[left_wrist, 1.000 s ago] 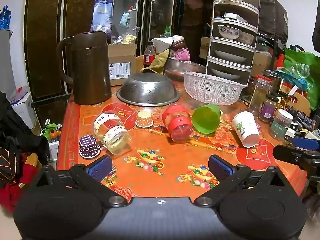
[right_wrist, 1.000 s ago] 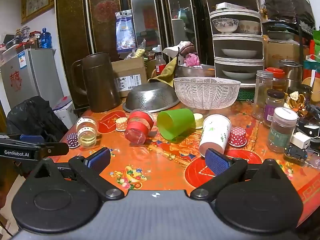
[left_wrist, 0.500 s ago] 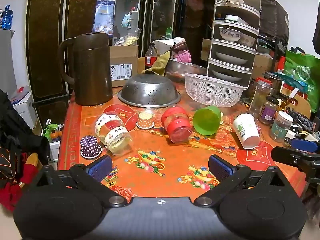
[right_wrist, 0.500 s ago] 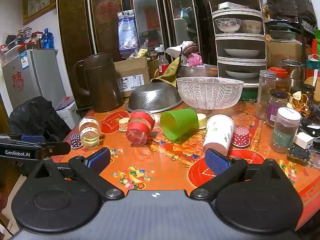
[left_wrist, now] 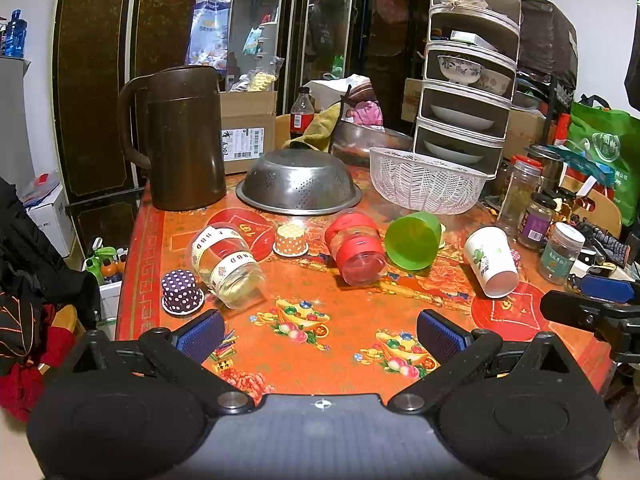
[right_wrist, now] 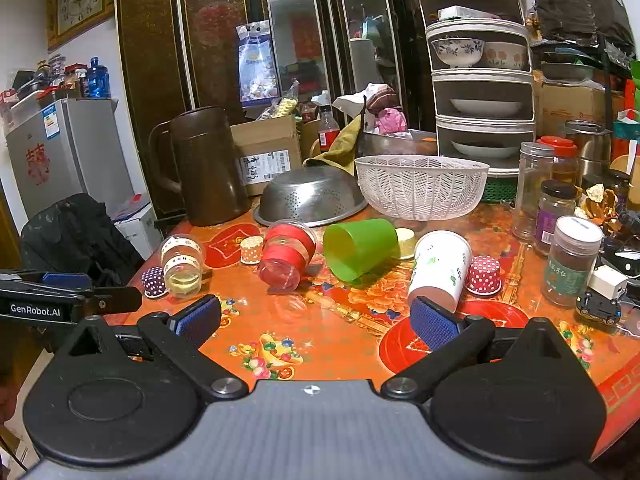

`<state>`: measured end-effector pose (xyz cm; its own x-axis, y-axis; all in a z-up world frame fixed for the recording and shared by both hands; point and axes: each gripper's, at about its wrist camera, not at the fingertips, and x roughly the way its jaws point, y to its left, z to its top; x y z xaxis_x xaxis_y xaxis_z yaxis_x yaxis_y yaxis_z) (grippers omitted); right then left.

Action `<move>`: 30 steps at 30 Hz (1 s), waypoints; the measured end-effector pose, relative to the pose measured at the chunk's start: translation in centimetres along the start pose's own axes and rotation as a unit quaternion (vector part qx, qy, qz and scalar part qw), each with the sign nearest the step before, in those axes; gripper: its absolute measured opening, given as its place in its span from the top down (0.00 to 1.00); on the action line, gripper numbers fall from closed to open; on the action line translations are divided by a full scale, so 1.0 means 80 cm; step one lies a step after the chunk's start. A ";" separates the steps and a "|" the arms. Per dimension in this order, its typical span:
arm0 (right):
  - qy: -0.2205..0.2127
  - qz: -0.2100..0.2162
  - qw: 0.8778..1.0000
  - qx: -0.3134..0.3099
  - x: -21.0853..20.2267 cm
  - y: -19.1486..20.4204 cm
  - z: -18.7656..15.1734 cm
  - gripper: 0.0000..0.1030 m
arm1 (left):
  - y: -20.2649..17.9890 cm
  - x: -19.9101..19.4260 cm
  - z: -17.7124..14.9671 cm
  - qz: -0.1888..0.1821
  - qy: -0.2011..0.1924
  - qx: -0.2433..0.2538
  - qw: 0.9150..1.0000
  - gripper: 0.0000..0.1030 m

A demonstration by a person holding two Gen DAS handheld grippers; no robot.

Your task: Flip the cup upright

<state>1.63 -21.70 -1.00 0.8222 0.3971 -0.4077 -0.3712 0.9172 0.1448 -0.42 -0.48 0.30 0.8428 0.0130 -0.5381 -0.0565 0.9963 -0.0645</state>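
Several cups lie on their sides on the orange table (left_wrist: 320,344): a clear cup with white bands (left_wrist: 226,266) (right_wrist: 182,264), a red-banded clear cup (left_wrist: 356,248) (right_wrist: 286,254), a green cup (left_wrist: 414,240) (right_wrist: 360,248) and a white paper cup (left_wrist: 492,260) (right_wrist: 438,270). My left gripper (left_wrist: 320,334) is open and empty near the table's front edge, short of the cups. My right gripper (right_wrist: 316,320) is open and empty, its right finger just in front of the paper cup's mouth.
A brown jug (left_wrist: 180,136), an upturned steel colander (left_wrist: 298,184) and a white basket (left_wrist: 426,186) stand behind the cups. Small dotted cupcake cases (left_wrist: 180,292) (right_wrist: 484,276) sit among them. Jars (right_wrist: 572,264) crowd the right side. The other gripper shows at each view's edge (left_wrist: 592,308) (right_wrist: 60,300).
Both grippers have drifted slightly toward the table; the cups look a little nearer. Nothing on the table has moved.
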 end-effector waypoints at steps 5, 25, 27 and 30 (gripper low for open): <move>0.000 0.001 1.000 0.000 0.000 0.000 -0.001 0.01 | 0.000 -0.002 -0.002 0.000 0.001 0.000 1.000 0.00; 0.001 0.003 1.000 0.003 0.000 -0.001 0.000 0.01 | 0.001 0.000 -0.003 0.000 0.005 0.000 1.000 0.00; 0.001 0.003 1.000 0.003 0.000 -0.001 0.000 0.01 | 0.001 0.000 -0.003 -0.001 0.005 -0.001 1.000 0.00; 0.001 0.003 1.000 0.003 0.000 -0.001 -0.001 0.01 | 0.001 0.001 -0.004 -0.001 0.006 -0.001 1.000 0.00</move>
<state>1.65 -21.78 -1.06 0.8193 0.4026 -0.4083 -0.3736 0.9150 0.1525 -0.50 -0.44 0.00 0.8366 0.0106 -0.5477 -0.0566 0.9961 -0.0671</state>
